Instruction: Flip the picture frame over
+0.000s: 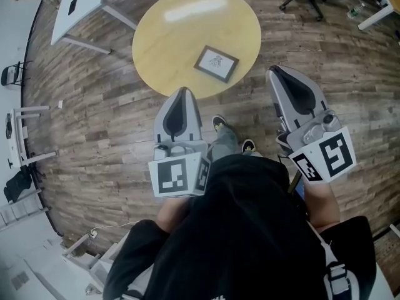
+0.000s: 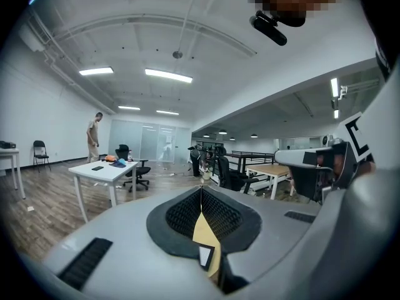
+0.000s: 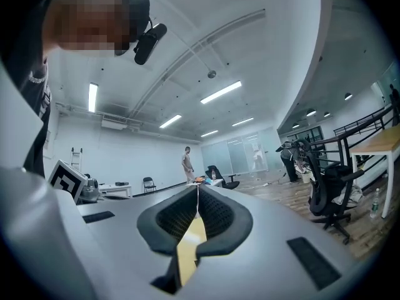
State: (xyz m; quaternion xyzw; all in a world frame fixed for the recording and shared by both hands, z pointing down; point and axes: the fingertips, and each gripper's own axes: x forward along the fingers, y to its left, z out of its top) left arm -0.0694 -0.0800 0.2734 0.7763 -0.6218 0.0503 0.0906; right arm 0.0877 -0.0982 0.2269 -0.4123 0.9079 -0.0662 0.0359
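**While both grippers are clamped shut on nothing, the frame lies face up on the round table**

Seen from the head view, the picture frame (image 1: 216, 64) lies flat on the round yellow table (image 1: 164, 42), close to its near right edge, with its dark border and pale picture facing up. The left gripper (image 1: 182, 90) points at the table's near rim, its tips just over the edge. The right gripper (image 1: 275, 71) is held over the wood floor (image 1: 94, 117) to the right of the table. Neither touches the frame. The person's shoes (image 1: 220, 123) show between the two grippers, and a white table (image 1: 80, 4) stands at the upper left.

Along the left gripper view, the ribbed pads (image 2: 184, 214) meet at their tips with nothing gripped. Through the gap beneath them shows a sliver of yellow tabletop with one corner of the frame on it. Beyond stand the white table and a person (image 2: 93, 136).

Along the right gripper view, the jaws are likewise pressed together and empty, with only a strip of yellow table below them. An office chair (image 3: 328, 195) stands at the right.
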